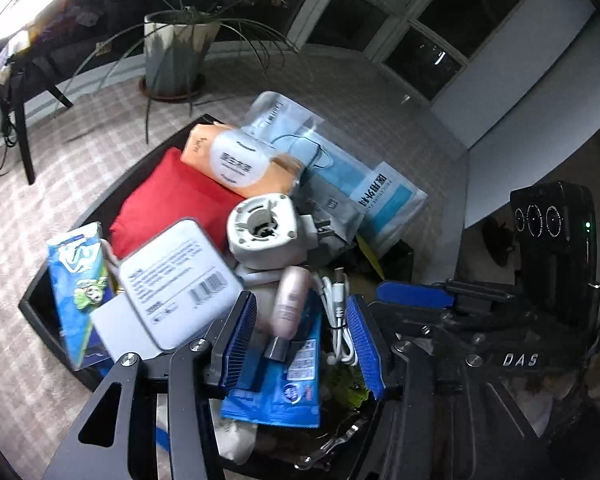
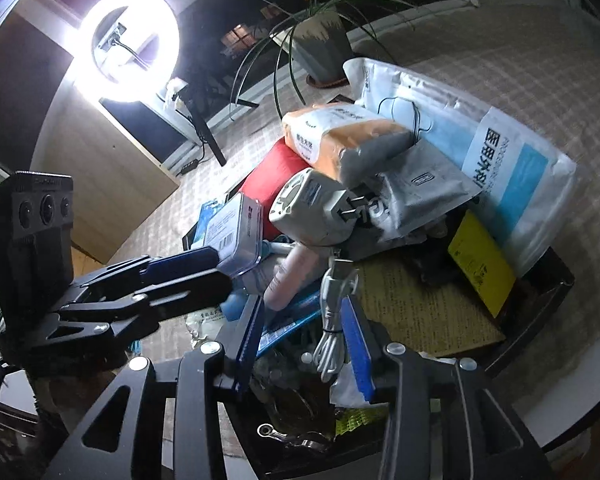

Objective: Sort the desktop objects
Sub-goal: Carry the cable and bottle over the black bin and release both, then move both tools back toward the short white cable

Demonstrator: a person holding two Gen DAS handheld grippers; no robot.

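Note:
A black tray [image 1: 40, 304] is heaped with desktop objects. My left gripper [image 1: 302, 340] hangs open over the heap's near side. A pink tube [image 1: 290, 304] and a blue packet [image 1: 296, 376] lie between its blue pads [image 1: 240, 336], which do not press on them. A white labelled box [image 1: 176, 276] sits just left of it. My right gripper [image 2: 302, 340] is open too, with a coiled white USB cable [image 2: 334, 320] between its fingers, close to the right pad. Behind lie a white plug adapter [image 1: 262, 232], a red pouch [image 1: 168, 204], an orange tissue pack [image 1: 236, 160] and a mask pack [image 1: 364, 188].
A potted plant [image 1: 176, 52] stands on the checked cloth [image 1: 16, 240] beyond the tray. A ring light [image 2: 128, 44] glares at upper left. A yellow packet [image 2: 480, 264] and a grey foil bag [image 2: 420, 196] lie at the tray's right. Each gripper shows in the other's view.

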